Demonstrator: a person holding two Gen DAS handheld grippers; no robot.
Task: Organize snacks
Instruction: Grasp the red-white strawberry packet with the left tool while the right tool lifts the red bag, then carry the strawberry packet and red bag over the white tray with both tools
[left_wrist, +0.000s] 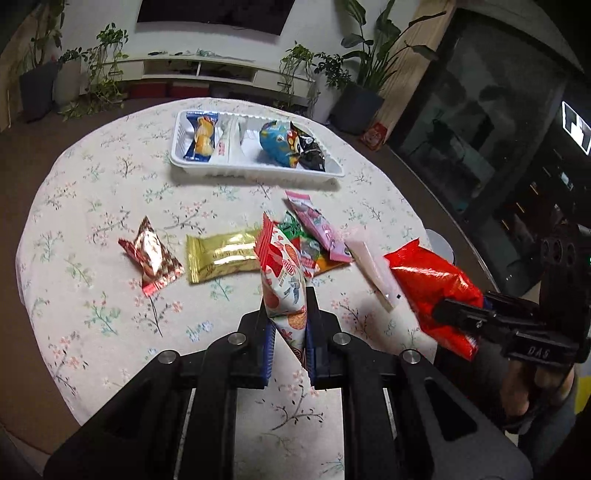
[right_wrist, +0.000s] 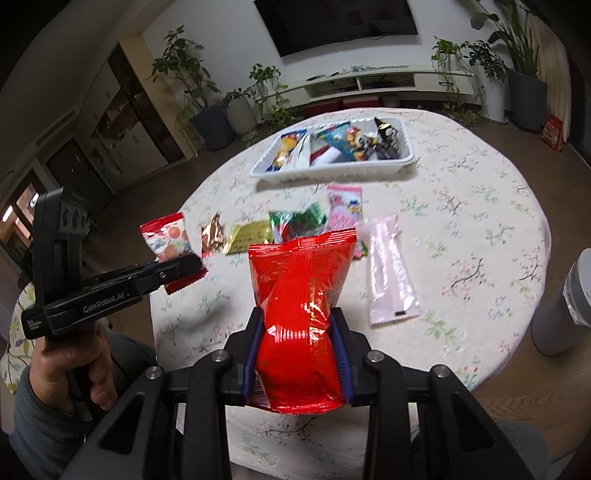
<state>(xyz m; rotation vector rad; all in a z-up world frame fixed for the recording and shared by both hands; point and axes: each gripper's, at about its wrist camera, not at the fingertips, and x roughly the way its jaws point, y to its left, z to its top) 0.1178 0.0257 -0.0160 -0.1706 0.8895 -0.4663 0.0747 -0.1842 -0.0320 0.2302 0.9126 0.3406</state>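
My left gripper (left_wrist: 289, 314) is shut on a red-and-white snack packet (left_wrist: 282, 280), held upright above the flowered tablecloth; the same packet (right_wrist: 168, 240) shows in the right wrist view, pinched by the left gripper (right_wrist: 184, 267). My right gripper (right_wrist: 297, 321) is shut on a shiny red snack bag (right_wrist: 301, 295), lifted off the table; it also appears as the red bag (left_wrist: 430, 284) in the right gripper (left_wrist: 448, 314). A white divided tray (left_wrist: 255, 171) at the far side holds several packets. On the cloth lie a gold bar packet (left_wrist: 221, 256), a pink packet (left_wrist: 319, 229) and a pale pink sachet (right_wrist: 391, 277).
A red-and-silver candy packet (left_wrist: 151, 256) lies left of the gold one, and a green packet (right_wrist: 295, 221) sits in the middle pile. A grey cylinder (right_wrist: 565, 306) stands off the table's right edge. A hand (right_wrist: 70, 362) grips the left tool. Plants and a low white shelf stand beyond.
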